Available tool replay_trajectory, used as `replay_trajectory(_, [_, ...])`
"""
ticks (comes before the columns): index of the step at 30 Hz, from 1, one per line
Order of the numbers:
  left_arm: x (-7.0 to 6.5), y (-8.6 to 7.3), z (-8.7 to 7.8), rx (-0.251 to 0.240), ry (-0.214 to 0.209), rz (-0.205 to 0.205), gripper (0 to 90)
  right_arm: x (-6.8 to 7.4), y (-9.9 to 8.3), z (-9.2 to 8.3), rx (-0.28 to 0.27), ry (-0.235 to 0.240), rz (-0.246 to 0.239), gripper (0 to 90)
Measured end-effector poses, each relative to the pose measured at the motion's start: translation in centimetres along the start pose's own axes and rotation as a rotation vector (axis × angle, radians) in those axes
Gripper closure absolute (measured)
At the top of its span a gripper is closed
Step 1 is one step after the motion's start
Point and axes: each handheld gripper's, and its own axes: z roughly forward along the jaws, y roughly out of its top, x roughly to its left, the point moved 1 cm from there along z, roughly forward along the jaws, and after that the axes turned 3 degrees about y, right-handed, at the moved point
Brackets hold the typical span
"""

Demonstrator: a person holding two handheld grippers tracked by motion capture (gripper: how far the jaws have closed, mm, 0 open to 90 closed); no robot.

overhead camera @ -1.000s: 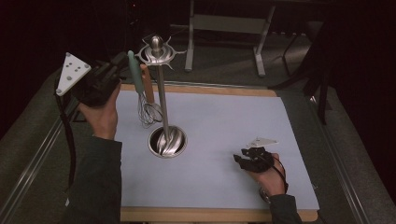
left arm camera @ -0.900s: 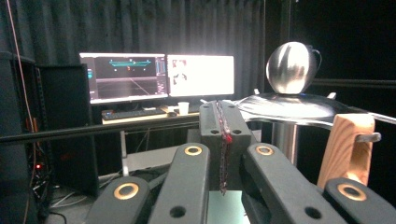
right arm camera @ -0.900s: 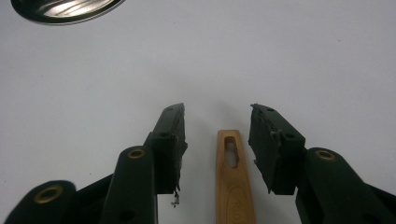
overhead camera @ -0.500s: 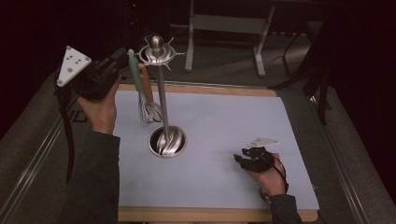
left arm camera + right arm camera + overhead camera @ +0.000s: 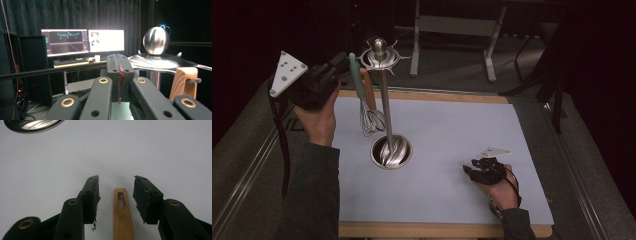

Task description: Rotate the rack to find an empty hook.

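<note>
A steel utensil stand (image 5: 384, 105) rises from a round base (image 5: 391, 151) on the pale mat. From its hooked top hang a whisk (image 5: 371, 120) with a teal handle and a wooden-handled tool (image 5: 368, 91). My left gripper (image 5: 343, 62) is held up beside that top, jaws pressed together with nothing between them. The left gripper view shows the left gripper (image 5: 119, 58) level with the stand's ball (image 5: 156, 40) and the wooden handle (image 5: 183, 83) on its hook. My right gripper (image 5: 115, 183) rests low near the mat's front right, open, with a flat wooden handle (image 5: 122, 220) lying between its jaws, untouched.
The mat (image 5: 452, 115) lies on a wooden board (image 5: 427, 230) with a metal rail (image 5: 247, 175) at the left. The stand's base (image 5: 32, 125) lies ahead of the right gripper. Two lit monitors (image 5: 86, 41) stand on a desk beyond the table.
</note>
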Motion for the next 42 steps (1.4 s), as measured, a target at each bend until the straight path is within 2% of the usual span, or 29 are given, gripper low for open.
replay_trajectory(13, [0.3, 0.2, 1.1, 0.03, 0.01, -0.005, 89.9, 0.0, 0.0, 0.0, 0.0, -0.001, 0.0, 55.1])
replay_trajectory(21, [0.3, 0.1, 1.4, 0.032, 0.013, -0.009, 89.9, -0.1, 0.0, 0.0, 0.002, -0.003, 0.0, 55.1])
replay_trajectory(27, [0.3, 0.0, 0.9, 0.037, -0.011, -0.011, 89.8, -0.3, -0.1, -0.1, 0.004, -0.006, 0.004, 55.0])
replay_trajectory(35, [0.5, -0.4, -0.2, 0.075, -0.056, 0.021, 88.9, -0.6, -0.2, -0.6, 0.0, -0.012, 0.014, 55.0])
replay_trajectory(39, [0.6, -0.8, -0.7, 0.102, -0.065, 0.045, 87.7, -0.8, -0.3, -0.6, 0.004, -0.023, 0.013, 55.0])
replay_trajectory(42, [0.9, -1.2, -1.3, 0.107, -0.056, 0.05, 87.7, -0.8, -0.3, -0.7, 0.007, -0.023, 0.016, 55.0])
